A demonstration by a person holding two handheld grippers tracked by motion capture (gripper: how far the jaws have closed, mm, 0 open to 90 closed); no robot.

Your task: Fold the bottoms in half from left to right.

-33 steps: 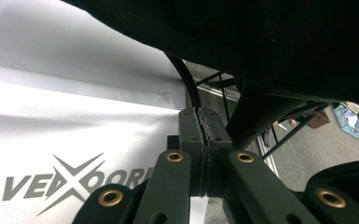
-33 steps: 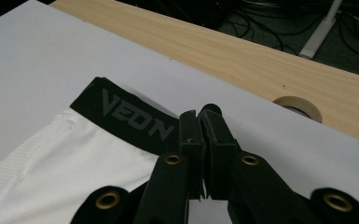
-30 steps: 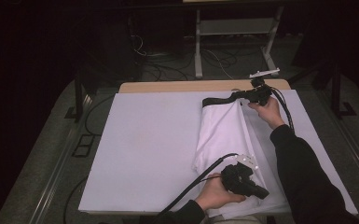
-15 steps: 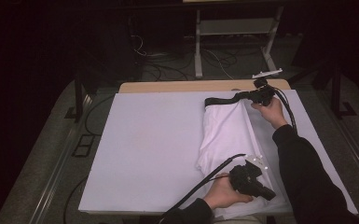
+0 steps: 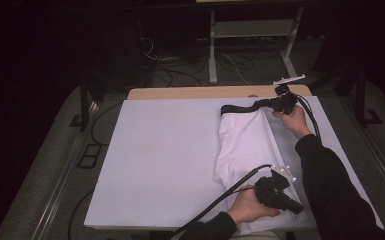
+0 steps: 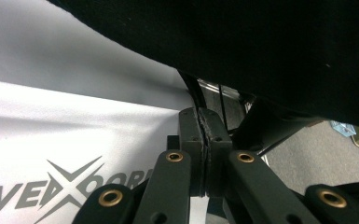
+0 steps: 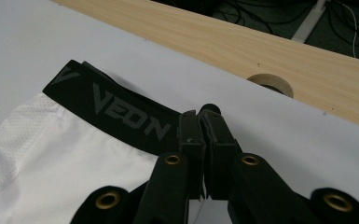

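Both fingers [image 7: 204, 122] pinched, gripping white shorts [image 5: 245, 145]

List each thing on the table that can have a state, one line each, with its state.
white shorts: folded lengthwise, lying flat on the table cover.
black waistband: at the far end, pinched at its corner.
right gripper: shut on the black waistband.
left gripper: shut on the white shorts' near edge.
table cover: spread flat.

Left claw [image 5: 296, 206] shut, low at near edge, right claw [image 5: 258, 104] shut, arm stretched far forward
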